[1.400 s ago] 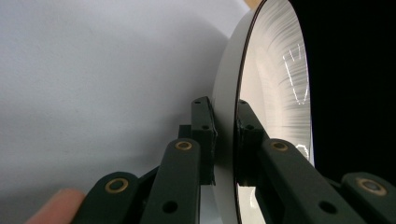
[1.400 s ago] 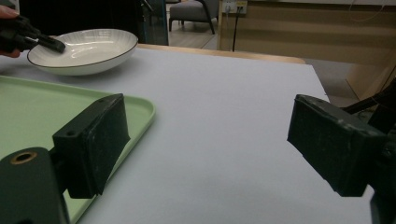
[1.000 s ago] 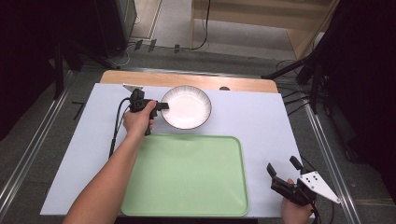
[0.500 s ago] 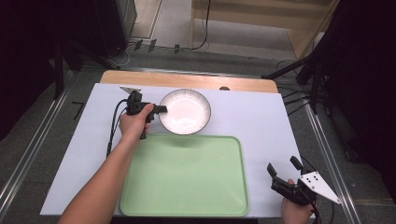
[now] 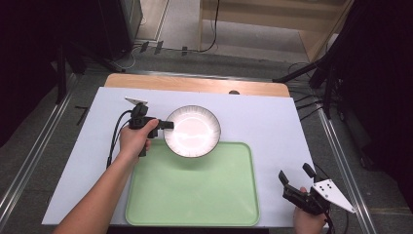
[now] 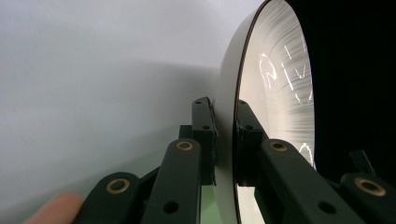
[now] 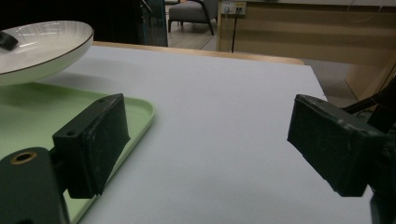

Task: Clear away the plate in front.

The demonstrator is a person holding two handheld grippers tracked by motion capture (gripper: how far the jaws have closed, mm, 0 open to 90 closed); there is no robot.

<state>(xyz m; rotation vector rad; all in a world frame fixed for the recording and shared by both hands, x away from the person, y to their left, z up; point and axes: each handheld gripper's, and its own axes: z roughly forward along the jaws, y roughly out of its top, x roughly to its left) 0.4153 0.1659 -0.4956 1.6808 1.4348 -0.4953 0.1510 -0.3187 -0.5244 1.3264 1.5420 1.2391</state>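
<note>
White and glossy, the bowl (image 5: 192, 130) hangs just above the far edge of the green tray (image 5: 195, 195), held by its left rim. The left gripper (image 5: 165, 125) has its fingers (image 6: 204, 135) closed on this rim, one finger outside the wall and one inside, as the left gripper view shows clearly. In the right gripper view the bowl seems lifted a little, with its shadow under it, and part of it is over the tray and part over the pale desk (image 5: 263, 122) behind.

The bowl lies to the right of the left hand (image 5: 135, 141), so the tray is toward the person from it; I judge that the coming move is to bring the bowl nearer and set it down inside the tray. The bowl is round, so it has no long axis to consider.

The right gripper (image 5: 297, 180) rests at the near right corner of the desk, well apart from the bowl, with its fingers (image 7: 93, 140) spread open and nothing between them.

I can read no brand, label or writing on the bowl or on the tray.
</note>
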